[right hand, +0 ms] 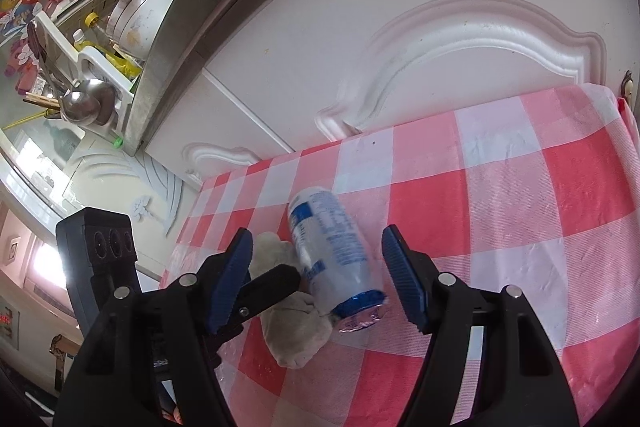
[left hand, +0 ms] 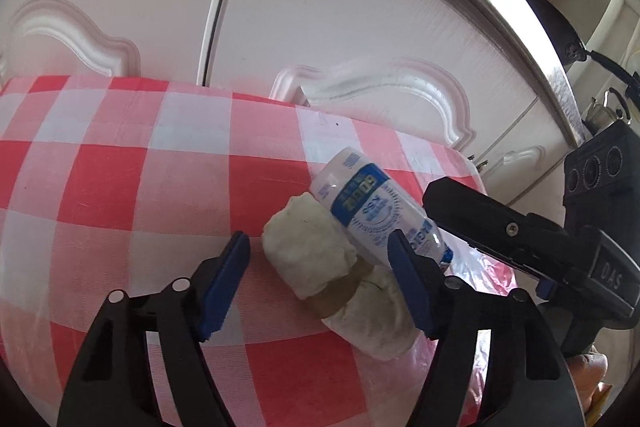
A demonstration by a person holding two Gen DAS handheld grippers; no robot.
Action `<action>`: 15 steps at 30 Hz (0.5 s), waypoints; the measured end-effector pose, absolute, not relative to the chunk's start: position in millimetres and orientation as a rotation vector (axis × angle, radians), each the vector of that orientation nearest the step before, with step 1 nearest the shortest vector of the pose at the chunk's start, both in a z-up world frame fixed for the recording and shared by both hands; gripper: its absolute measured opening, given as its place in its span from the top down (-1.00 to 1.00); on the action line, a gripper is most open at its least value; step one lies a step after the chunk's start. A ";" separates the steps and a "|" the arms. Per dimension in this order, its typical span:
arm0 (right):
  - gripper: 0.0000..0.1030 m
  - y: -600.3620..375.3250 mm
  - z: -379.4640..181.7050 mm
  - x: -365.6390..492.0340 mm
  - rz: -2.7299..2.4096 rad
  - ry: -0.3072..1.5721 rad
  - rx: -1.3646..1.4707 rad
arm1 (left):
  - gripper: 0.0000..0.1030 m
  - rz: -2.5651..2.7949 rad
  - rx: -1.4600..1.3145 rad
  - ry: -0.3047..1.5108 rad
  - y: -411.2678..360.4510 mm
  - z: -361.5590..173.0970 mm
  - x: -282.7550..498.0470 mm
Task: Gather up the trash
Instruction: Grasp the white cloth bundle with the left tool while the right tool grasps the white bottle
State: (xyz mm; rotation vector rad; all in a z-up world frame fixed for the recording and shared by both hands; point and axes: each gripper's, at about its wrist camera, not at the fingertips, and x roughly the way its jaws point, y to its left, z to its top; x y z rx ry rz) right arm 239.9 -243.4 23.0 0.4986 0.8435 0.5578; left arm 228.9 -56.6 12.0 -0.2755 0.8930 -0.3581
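A white plastic bottle [left hand: 360, 203] with a blue label lies on its side on the red-and-white checked tablecloth [left hand: 120, 167]. Against it lies a crumpled white wad [left hand: 312, 251] with a brown band round it. My left gripper [left hand: 318, 237] straddles the wad; its left pad stands clear of it, so the jaws are open. In the right wrist view the bottle [right hand: 328, 243] lies between the pads of my right gripper [right hand: 318, 231], with a gap on each side. The wad [right hand: 296, 335] sits to the bottle's left, partly hidden by a finger [right hand: 276, 283] of the left gripper.
White cabinet doors [left hand: 320, 7] rise right behind the table's far edge. Above them runs a metal counter edge [right hand: 180, 27] with a dish rack [right hand: 132, 7]. Crinkled clear plastic [left hand: 476, 263] lies at the table's right end. The cloth [right hand: 520, 207] stretches bare to the right.
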 end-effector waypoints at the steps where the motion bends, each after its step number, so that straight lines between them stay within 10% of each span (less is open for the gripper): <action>1: -0.33 -241.7 22.6 240.2 0.558 0.845 0.496 | -0.28 -0.363 -0.276 0.895 -56.3 11.2 228.9; 10: -0.32 -225.3 15.4 245.1 0.531 0.873 0.430 | 0.07 -0.376 -0.284 0.882 -48.9 12.2 223.8; 15: 0.02 -220.7 8.5 246.3 0.515 0.897 0.422 | 0.12 -0.360 -0.283 0.876 -40.9 14.3 218.2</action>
